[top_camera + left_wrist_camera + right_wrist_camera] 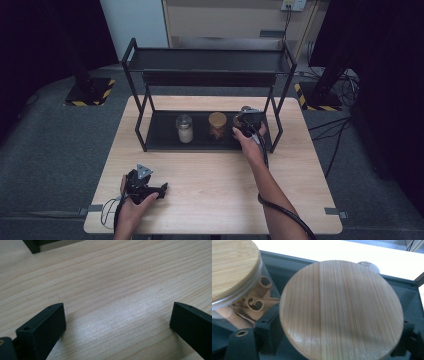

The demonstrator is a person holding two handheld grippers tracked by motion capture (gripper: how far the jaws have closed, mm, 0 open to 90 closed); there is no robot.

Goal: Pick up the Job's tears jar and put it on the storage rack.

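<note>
The right gripper [246,121] straddled the round wooden-lidded jar [340,310] directly beneath it, jaws parted, apparently unclamped; the left gripper [159,190] rested released, well apart.

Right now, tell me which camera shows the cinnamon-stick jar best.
The right gripper view: the cinnamon-stick jar sits close, its rolled sticks and wooden lid plain beside the round-lidded jar. The high view shows it small on the rack's lower shelf; the left gripper view faces the table.
</note>
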